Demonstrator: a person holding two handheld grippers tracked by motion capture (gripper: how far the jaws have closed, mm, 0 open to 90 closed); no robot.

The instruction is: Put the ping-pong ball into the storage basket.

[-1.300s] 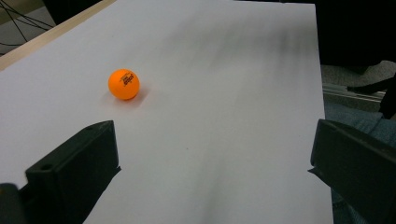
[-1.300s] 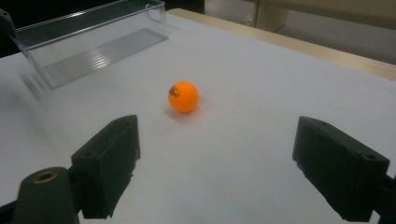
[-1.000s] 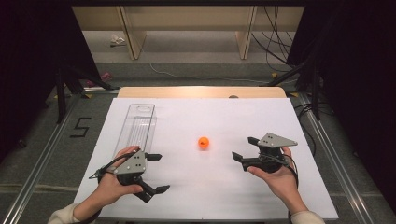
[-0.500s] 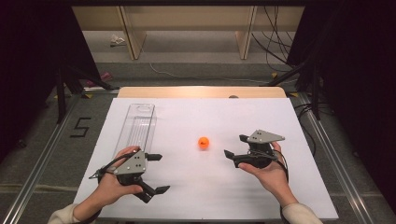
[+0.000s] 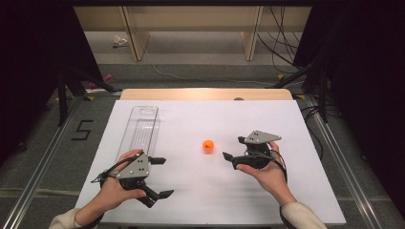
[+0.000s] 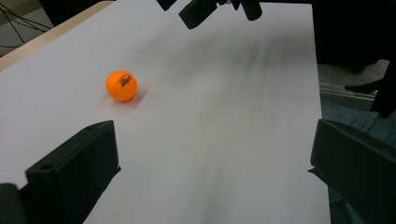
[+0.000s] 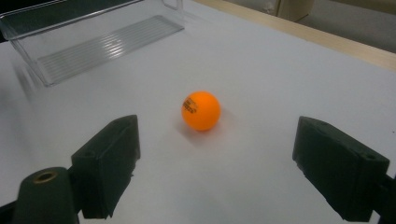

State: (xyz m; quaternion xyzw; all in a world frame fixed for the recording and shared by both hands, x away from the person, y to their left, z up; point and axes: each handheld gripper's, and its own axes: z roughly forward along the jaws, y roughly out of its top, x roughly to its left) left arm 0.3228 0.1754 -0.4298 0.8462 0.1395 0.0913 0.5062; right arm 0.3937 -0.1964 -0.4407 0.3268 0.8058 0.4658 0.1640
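Right hand-held gripper (image 5: 233,151) moved nearer orange ball (image 5: 207,145) on white table (image 5: 200,119).

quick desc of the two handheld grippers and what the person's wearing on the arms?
Left gripper and right gripper: black bodies, two blocky black jaws each, a grey three-cornered plate with small holes on top, and a thin black cable trailing by the wrist. Light cream sleeves cover both forearms.

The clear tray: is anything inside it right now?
The clear tray looks empty: its ribbed floor shows bare in the right gripper view. The left gripper and hand cover its near end in the high view. The orange ball lies outside on the table.
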